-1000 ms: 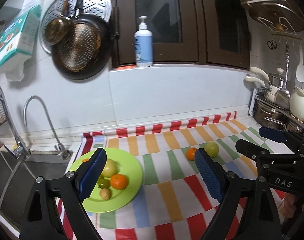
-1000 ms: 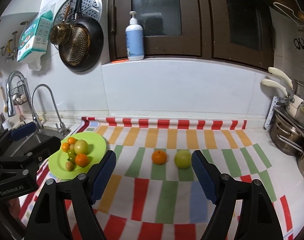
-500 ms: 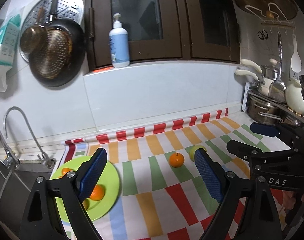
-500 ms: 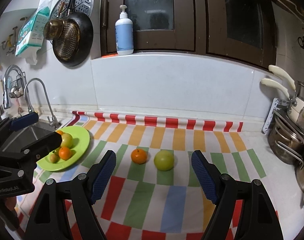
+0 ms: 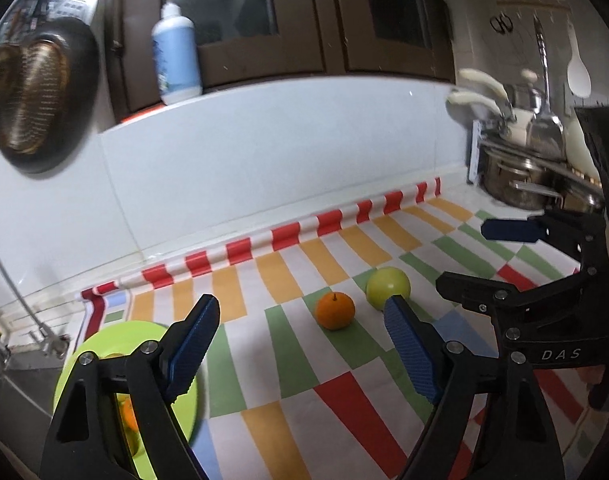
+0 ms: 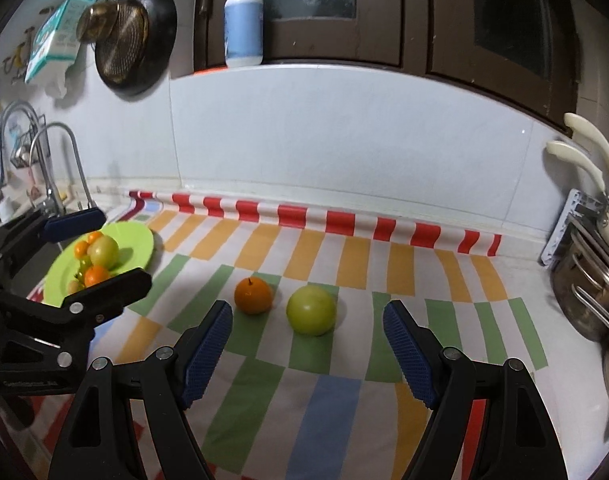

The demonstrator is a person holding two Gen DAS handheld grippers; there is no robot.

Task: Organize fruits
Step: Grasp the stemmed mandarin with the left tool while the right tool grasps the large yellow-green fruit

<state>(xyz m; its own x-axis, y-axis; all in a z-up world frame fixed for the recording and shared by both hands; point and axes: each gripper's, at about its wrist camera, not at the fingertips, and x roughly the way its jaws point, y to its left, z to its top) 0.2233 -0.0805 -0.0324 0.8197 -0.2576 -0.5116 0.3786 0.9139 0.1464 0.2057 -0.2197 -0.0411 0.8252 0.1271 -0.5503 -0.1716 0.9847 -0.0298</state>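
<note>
Sitting behind the left gripper's (image 5: 300, 344) left finger: a green plate (image 6: 136, 240) already carrying several fruits (oranges and a pale green one among them), on the striped cloth (image 6: 328, 400). Lying ahead of the fingers of both grippers, side by side and just apart on the cloth: an orange (image 6: 253, 295) and, to its right, a green apple (image 6: 311, 310). Hovering with fingers apart and nothing between them: the left gripper, jaws having just been narrowing a little, and the right gripper (image 6: 307, 354).
</note>
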